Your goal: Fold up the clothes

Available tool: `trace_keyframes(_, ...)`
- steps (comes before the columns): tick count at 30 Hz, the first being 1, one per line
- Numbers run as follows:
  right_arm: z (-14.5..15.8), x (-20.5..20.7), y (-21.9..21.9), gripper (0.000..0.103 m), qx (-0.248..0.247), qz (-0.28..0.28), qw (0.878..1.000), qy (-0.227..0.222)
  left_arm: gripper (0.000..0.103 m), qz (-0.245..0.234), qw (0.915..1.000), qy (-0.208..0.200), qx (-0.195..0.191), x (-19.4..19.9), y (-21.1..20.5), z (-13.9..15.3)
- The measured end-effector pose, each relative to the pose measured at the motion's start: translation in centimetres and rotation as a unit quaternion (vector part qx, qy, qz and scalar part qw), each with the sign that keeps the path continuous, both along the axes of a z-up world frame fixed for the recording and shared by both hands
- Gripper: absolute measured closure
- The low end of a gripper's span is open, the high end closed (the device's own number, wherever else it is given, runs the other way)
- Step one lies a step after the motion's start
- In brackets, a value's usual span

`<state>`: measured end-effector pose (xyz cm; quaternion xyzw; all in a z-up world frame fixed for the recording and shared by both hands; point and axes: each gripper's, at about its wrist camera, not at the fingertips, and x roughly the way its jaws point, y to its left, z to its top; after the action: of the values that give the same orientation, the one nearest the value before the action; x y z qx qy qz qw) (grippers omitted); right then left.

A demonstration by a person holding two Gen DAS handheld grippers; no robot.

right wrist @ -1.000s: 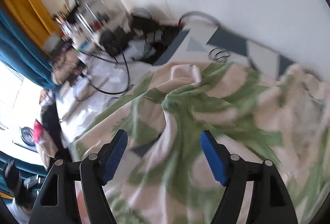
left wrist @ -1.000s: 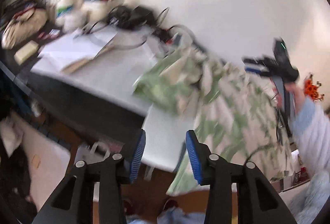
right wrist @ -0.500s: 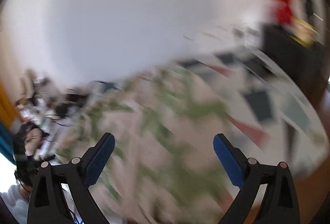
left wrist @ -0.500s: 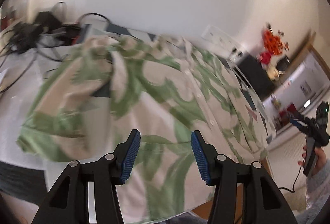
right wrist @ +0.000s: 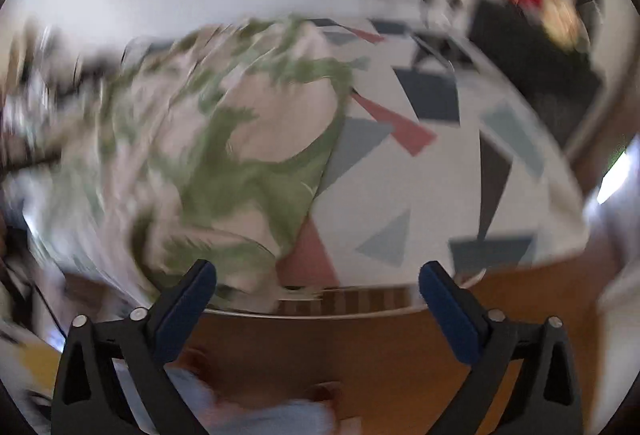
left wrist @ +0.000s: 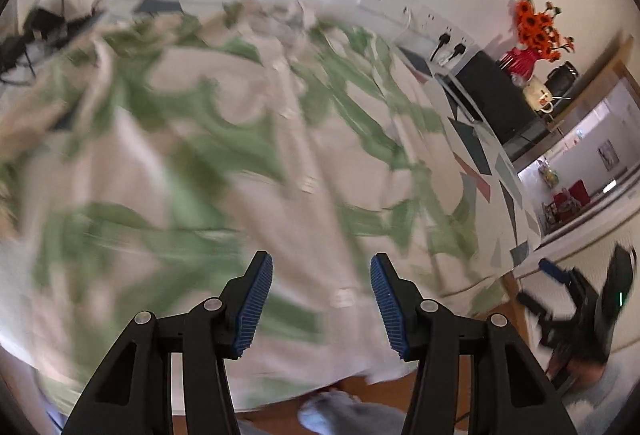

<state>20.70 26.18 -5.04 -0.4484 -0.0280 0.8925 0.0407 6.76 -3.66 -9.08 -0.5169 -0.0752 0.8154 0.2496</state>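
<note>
Shirt (left wrist: 248,155) spread on table (right wrist: 420,187), blurry, left gripper (left wrist: 321,301) + right gripper (right wrist: 318,309) above, both agape, empty.

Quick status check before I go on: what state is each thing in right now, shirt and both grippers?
Shirt: spread out unfolded on the patterned table, rumpled, hem over the near edge.
Left gripper: open, empty, above the shirt.
Right gripper: open wide, empty, off the table's near edge.
Plugs: in the wall sockets.
</note>
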Motion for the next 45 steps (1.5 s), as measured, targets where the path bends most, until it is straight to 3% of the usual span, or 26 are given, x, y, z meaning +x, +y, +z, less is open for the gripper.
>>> trace_keyframes(3,-0.6,0.6,0.1,0.013,-0.03,0.071,0.997,-0.004,0.052,0.034,0.9992,-0.011,-0.019,-0.5,3.0,-0.9)
trace_keyframes(6,-1.8,0.5,-0.1,0.014,-0.026,0.124,0.992,-0.014,0.052,0.067,0.9967,-0.013,-0.042,-0.9,4.3,-1.5)
trace_keyframes(10,-3.3,-0.2,-0.4,0.018,-0.023,0.116,0.993,-0.002,0.052,0.109,0.9891,-0.003,-0.099,-0.7,4.5,-1.4)
trace_keyframes(12,-3.6,-0.4,-0.4,0.018,-0.036,0.105,0.994,0.009,0.052,0.132,0.9837,0.033,-0.118,0.1,4.0,-0.1)
trace_keyframes(14,-3.9,-0.5,-0.3,0.018,-0.056,0.092,0.994,0.014,0.052,0.142,0.9733,0.104,-0.147,1.3,3.6,2.0)
trace_keyframes(16,-4.1,-0.6,0.0,0.018,-0.074,0.072,0.995,0.015,0.048,0.153,0.9561,0.168,-0.185,2.4,3.2,3.5)
trace_keyframes(17,-4.3,-0.8,0.0,0.018,-0.084,0.063,0.994,0.013,0.04,0.158,0.945,0.197,-0.208,2.8,3.0,3.9)
trace_keyframes(18,-4.5,-1.0,0.1,0.018,-0.094,0.054,0.994,0.011,0.037,0.165,0.941,0.2,-0.217,2.8,2.6,3.7)
trace_keyframes(19,-4.6,-1.2,-0.1,0.019,-0.096,0.049,0.994,0.013,0.037,0.155,0.952,0.179,-0.194,2.3,2.1,3.0)
trace_keyframes(21,-4.9,-1.5,-0.7,0.03,-0.068,0.034,0.997,0.021,0.037,0.132,0.9706,0.135,-0.15,1.0,1.3,1.3)
trace_keyframes(23,-5.3,-1.9,-0.2,0.044,-0.071,0.014,0.997,0.017,0.037,0.124,0.9764,0.104,-0.143,-0.3,1.2,-0.1)
trace_keyframes(27,-5.4,-2.6,0.9,0.061,-0.093,-0.019,0.995,0.018,0.037,0.099,0.9854,0.056,-0.127,-2.5,1.9,-2.5)
trace_keyframes(28,-5.4,-2.7,0.7,0.063,-0.087,-0.017,0.996,0.016,0.037,0.09,0.9861,0.05,-0.13,-3.0,2.1,-3.0)
trace_keyframes(29,-5.3,-2.8,0.5,0.073,-0.083,-0.012,0.996,0.014,0.037,0.087,0.9852,0.047,-0.14,-3.4,2.5,-3.4)
trace_keyframes(30,-5.2,-2.9,0.6,0.09,-0.09,-0.01,0.996,0.012,0.037,0.085,0.9839,0.043,-0.151,-3.7,2.5,-3.6)
trace_keyframes(31,-5.2,-2.9,1.0,0.093,-0.096,-0.016,0.995,0.009,0.037,0.083,0.9831,0.037,-0.159,-4.1,2.6,-3.9)
trace_keyframes(34,-4.3,-2.2,3.6,0.096,-0.097,-0.062,0.993,0.019,0.037,0.076,0.9793,0.026,-0.186,-5.1,2.5,-5.0)
trace_keyframes(39,-2.5,-0.2,9.2,0.1,-0.065,-0.146,0.987,0.03,0.035,0.066,0.9793,0.026,-0.19,-5.4,1.9,-5.2)
trace_keyframes(43,-2.0,1.7,15.3,0.1,-0.044,-0.238,0.969,0.037,0.035,0.065,0.9791,0.024,-0.191,-5.4,1.6,-5.2)
trace_keyframes(45,-2.2,2.2,18.1,0.1,-0.059,-0.269,0.961,0.037,0.035,0.065,0.9786,0.025,-0.194,-5.3,1.7,-5.2)
